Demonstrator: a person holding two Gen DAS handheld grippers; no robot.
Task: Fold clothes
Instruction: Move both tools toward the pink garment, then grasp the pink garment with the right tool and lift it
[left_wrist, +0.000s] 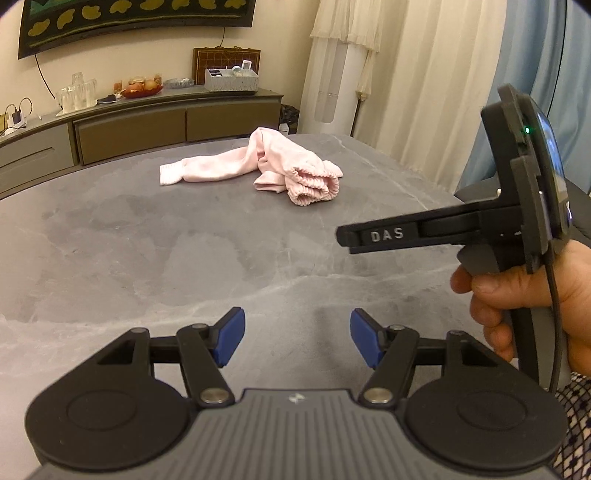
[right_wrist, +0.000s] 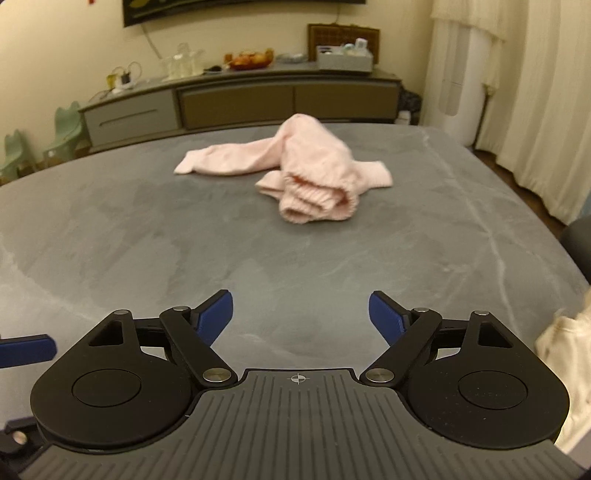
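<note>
**A:** so where's everything sat? Largest thing down, please.

**B:** A broad grey marbled stone counter (right_wrist: 110, 236) is seen filling both views. A small pink knitted garment with ribbed cuffs (right_wrist: 295, 173) is bunched up toward the far side of it, one long part stretched out to the left, the ribbed opening rolled toward the cameras. It isn't folded as it lies. Both tools are held well short of it, over bare counter. The left gripper (left_wrist: 297, 339) is held with jaws spread wide and nothing between them; same for the right gripper (right_wrist: 300, 319), wide and empty. The hand (left_wrist: 517, 295) on the right tool is seen in the left view.

**A:** how should the grab be done, then?

**B:** My guess: flattening is needed before any fold counts. The garment would best be taken at two separated spots, say the stretched-out end and the ribbed edge, then pulled apart and laid flat. Single layers should be pinched, since a knit bunches and drags easily. Which piece of clothing it is can't be told.
</note>
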